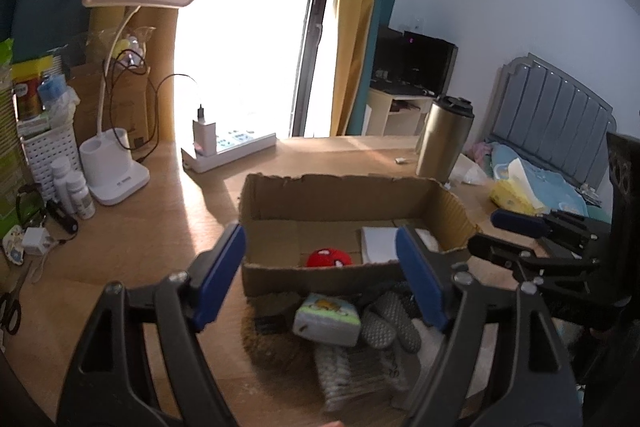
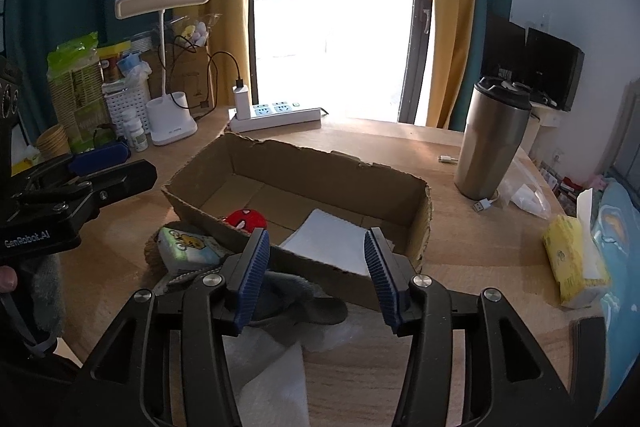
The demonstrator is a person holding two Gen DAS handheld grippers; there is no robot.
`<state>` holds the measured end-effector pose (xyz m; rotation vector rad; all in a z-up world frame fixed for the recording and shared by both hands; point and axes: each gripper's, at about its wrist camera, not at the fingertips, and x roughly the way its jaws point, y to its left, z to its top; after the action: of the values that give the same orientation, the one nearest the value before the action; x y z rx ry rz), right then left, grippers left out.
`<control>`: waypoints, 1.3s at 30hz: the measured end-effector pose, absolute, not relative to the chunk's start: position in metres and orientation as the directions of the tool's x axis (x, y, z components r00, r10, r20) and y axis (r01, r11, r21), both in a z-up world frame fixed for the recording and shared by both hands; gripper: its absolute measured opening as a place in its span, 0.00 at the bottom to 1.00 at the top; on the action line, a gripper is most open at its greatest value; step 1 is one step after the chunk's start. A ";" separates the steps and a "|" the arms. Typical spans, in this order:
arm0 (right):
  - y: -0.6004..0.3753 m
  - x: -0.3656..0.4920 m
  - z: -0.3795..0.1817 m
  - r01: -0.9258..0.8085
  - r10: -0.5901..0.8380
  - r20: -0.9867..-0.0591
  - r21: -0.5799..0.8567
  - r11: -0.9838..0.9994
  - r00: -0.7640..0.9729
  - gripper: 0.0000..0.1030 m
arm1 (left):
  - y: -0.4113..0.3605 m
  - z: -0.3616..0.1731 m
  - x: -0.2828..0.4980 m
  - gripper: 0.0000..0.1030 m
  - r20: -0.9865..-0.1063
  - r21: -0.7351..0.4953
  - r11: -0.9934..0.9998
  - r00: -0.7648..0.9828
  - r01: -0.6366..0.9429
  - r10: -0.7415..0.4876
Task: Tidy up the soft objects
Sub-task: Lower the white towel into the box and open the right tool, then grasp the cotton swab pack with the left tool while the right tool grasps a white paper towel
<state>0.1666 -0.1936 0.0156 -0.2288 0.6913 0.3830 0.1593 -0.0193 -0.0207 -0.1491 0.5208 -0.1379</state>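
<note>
Left wrist view: left claw point(image 1: 320, 279) released, nothing between blue pads, above soft pile at near wall of cardboard box point(image 1: 348, 199) on table point(image 1: 160, 227). Red plush ball point(image 1: 329, 257) and white folded cloth point(image 1: 380, 243) inside box. Printed sponge point(image 1: 327, 319), grey gloves point(image 1: 388, 323) in pile.

Right wrist view: right claw point(image 2: 316, 275) released, empty, over near box wall. Steel tumbler point(image 2: 492, 139) far right.
</note>
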 end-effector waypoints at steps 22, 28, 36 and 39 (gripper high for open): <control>-0.192 0.131 -0.015 -0.403 0.255 -0.700 -0.051 0.914 0.668 0.51 | -0.017 -0.052 0.126 0.77 -0.543 -0.186 0.978 0.820 0.091 -0.180; -0.193 0.128 -0.028 -0.401 0.256 -0.716 -0.037 0.915 0.650 0.51 | -0.021 -0.061 0.121 0.77 -0.559 -0.185 0.978 0.808 0.099 -0.187; -0.195 0.125 -0.048 -0.405 0.262 -0.747 -0.010 0.914 0.611 0.51 | -0.026 -0.076 0.118 0.77 -0.597 -0.180 0.979 0.781 0.091 -0.182; -0.196 0.123 -0.053 -0.408 0.267 -0.753 -0.002 0.913 0.601 0.51 | -0.028 -0.079 0.118 0.77 -0.607 -0.175 0.980 0.774 0.091 -0.180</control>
<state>0.1231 -0.1958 -0.0535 -0.1814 0.8399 0.3937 0.1183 -0.0276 -0.0789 -0.1385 0.6696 -0.1472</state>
